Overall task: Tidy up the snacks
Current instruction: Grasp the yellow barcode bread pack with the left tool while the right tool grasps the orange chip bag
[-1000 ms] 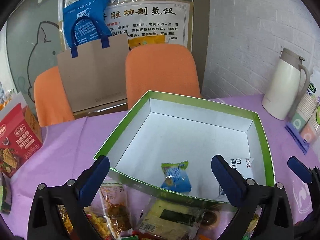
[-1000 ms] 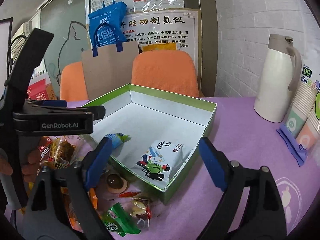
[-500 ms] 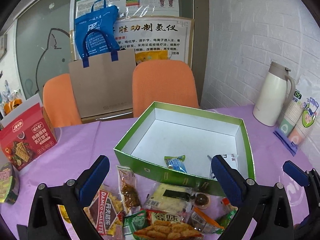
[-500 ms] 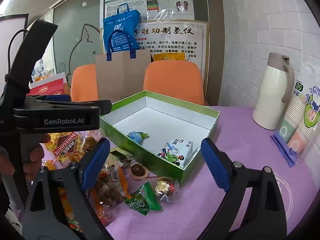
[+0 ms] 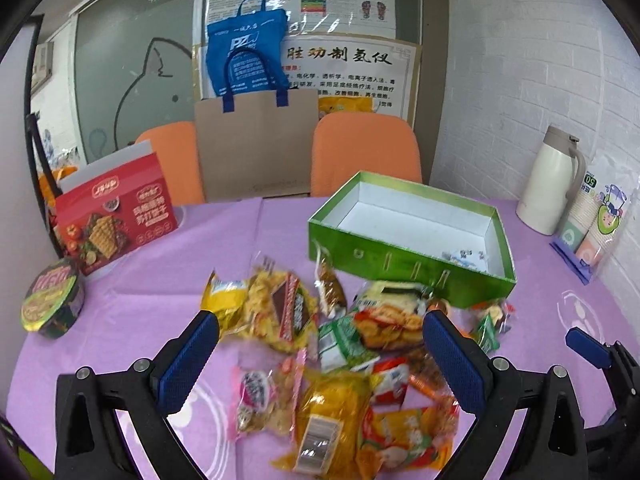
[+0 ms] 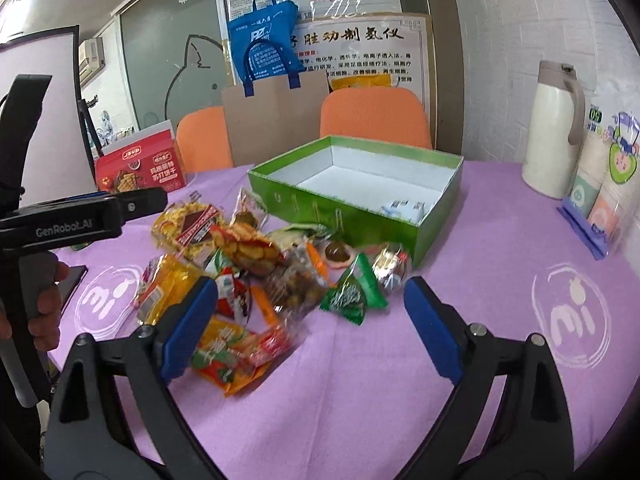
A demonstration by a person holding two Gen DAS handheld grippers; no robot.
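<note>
Heaped on the table (image 5: 168,280) near its front edge: a pile of snack packets (image 5: 340,344), just before the open box (image 5: 404,256). In the box, against its right wall, one packet (image 6: 404,208). At the left edge, an instant-noodle bowl (image 5: 52,300), and behind it a biscuit carton (image 5: 116,220). Toward the back right corner, a thermos jug (image 5: 552,184), with a sleeve of paper cups (image 5: 596,220) to its right. Behind the back edge, two chairs (image 5: 366,152) and a paper bag (image 5: 256,148) between them.
</note>
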